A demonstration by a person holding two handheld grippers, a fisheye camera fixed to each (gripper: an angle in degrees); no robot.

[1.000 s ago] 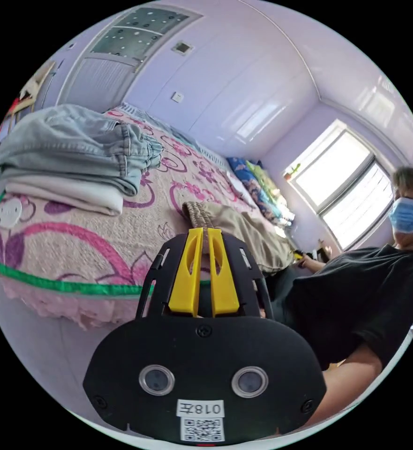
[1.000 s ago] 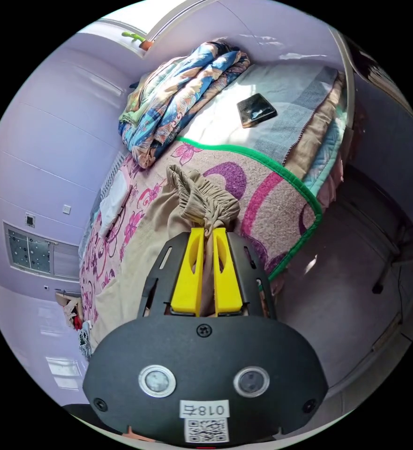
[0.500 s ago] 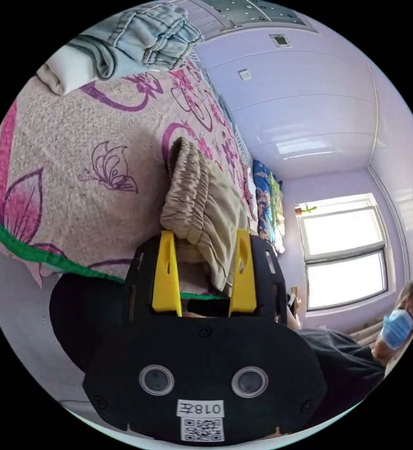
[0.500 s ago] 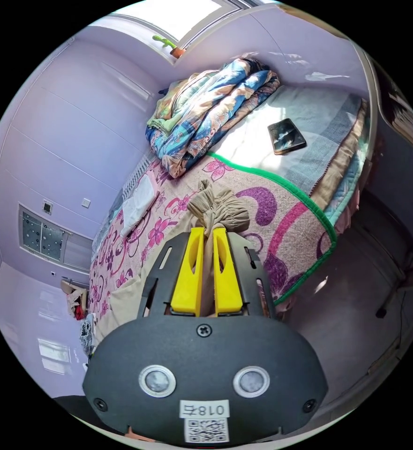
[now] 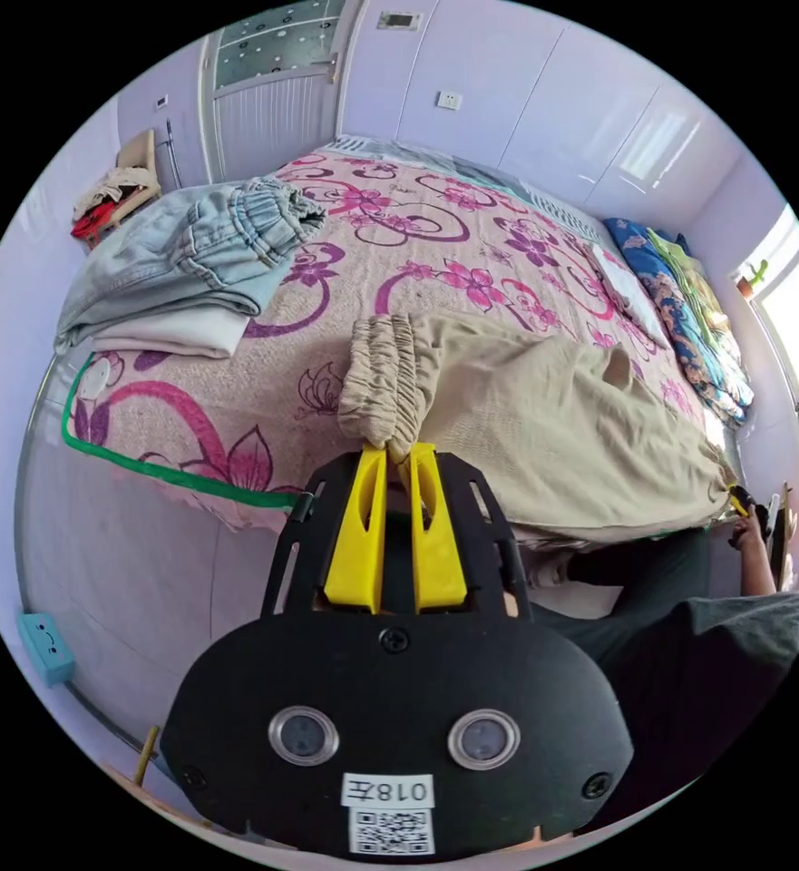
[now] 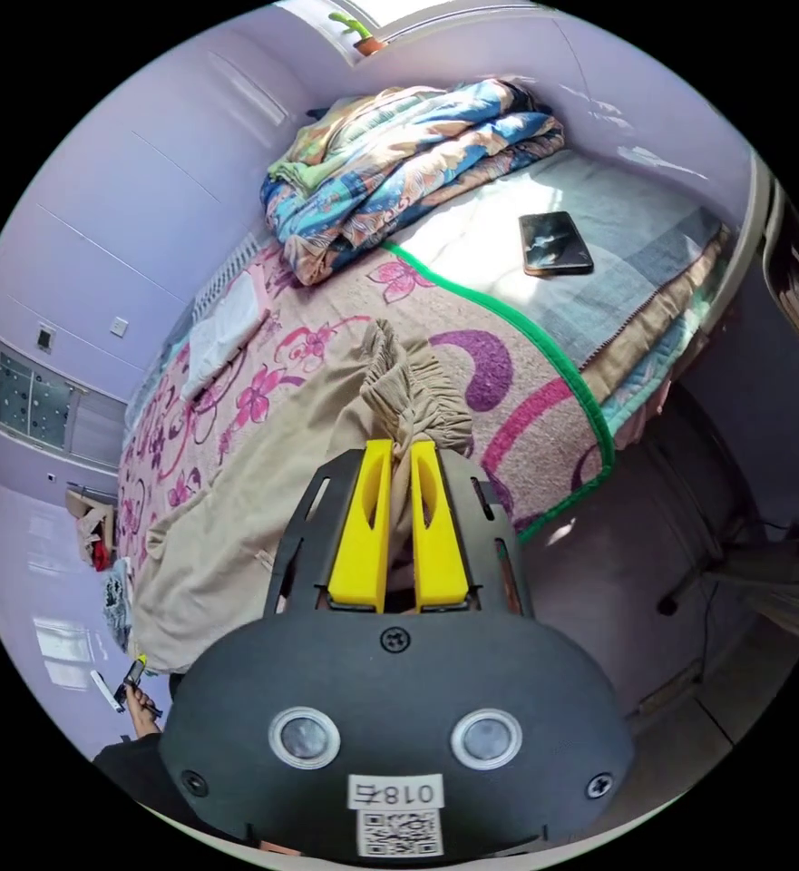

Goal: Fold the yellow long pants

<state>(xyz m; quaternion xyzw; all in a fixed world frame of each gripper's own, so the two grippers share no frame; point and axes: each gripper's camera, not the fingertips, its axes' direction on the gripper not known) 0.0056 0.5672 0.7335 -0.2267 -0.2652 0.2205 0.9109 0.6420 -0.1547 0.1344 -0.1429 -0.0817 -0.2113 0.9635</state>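
In your left gripper view, your left gripper (image 5: 397,451) has its yellow jaws drawn almost together, and both press on the gathered elastic cuff (image 5: 383,386) of the yellow long pants (image 5: 544,426), which bunches up just past the fingertips. From that pinch the beige cloth runs away to the right of the fingers, spread flat over the flowered bedspread (image 5: 399,227) and hanging a little over the near edge of the bed. At its far right end you see your right gripper (image 5: 740,502) in your hand, touching the other end of the garment. Beyond and to the left of your fingers lies a folded pair of light blue jeans (image 5: 190,259) on top of a folded white garment (image 5: 177,334), well apart from the pants. In your right gripper view, your right gripper (image 6: 399,451) is likewise nearly closed, both jaws squeezing a bunched, elasticated end of the pants (image 6: 417,399) that stands up just ahead of the fingertips. The rest of the pants (image 6: 263,490) trails off to the left of the fingers across the bedspread, down to your left gripper (image 6: 133,671) at the lower left. Ahead of the fingers sits a folded patterned quilt (image 6: 408,172), and ahead to the right a dark phone (image 6: 555,243) lies on a grey blanket (image 6: 626,254).
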